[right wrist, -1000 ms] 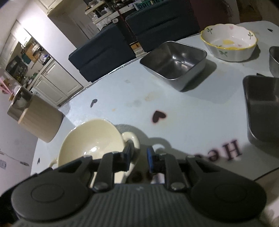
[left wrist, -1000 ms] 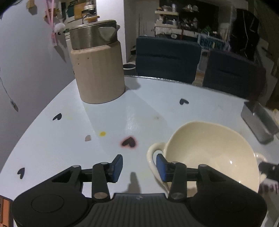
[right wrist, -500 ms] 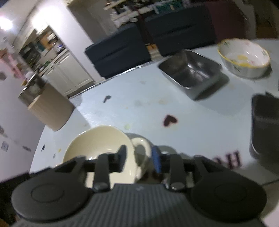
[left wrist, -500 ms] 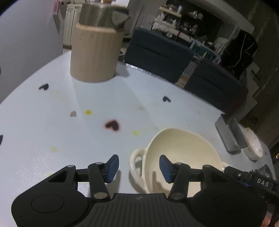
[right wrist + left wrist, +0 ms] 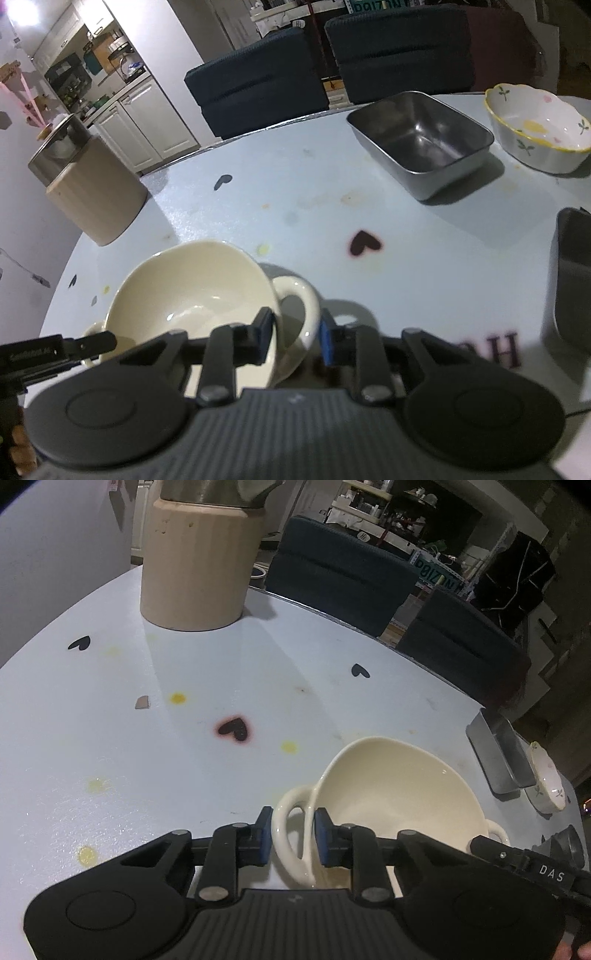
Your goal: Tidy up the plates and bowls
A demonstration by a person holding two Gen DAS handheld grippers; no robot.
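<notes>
A cream bowl (image 5: pixel 391 805) (image 5: pixel 192 288) with a loop handle on each side stands on the white table (image 5: pixel 110 738). My left gripper (image 5: pixel 293 830) straddles the bowl's left handle (image 5: pixel 288 812). Its jaws are closing, one blue pad against the loop's outside and the other at the bowl wall. My right gripper (image 5: pixel 295 336) straddles the opposite handle (image 5: pixel 299 299) the same way. Its jaws are closing too, and both pads meet the handle. Each wrist view shows the other gripper's finger at the bowl's far side.
A beige canister with a steel lid (image 5: pixel 195 561) (image 5: pixel 92 192) stands at the far left. A square steel pan (image 5: pixel 421 144) and a floral bowl (image 5: pixel 539 136) sit at the far right. A dark container (image 5: pixel 572 280) is at the right edge, and dark chairs (image 5: pixel 258 99) stand behind the table.
Both grippers opened wider, settled over the bowl's two handles and closed in on them. Both wrists rolled and tipped a little. The bowl stayed where it was.
</notes>
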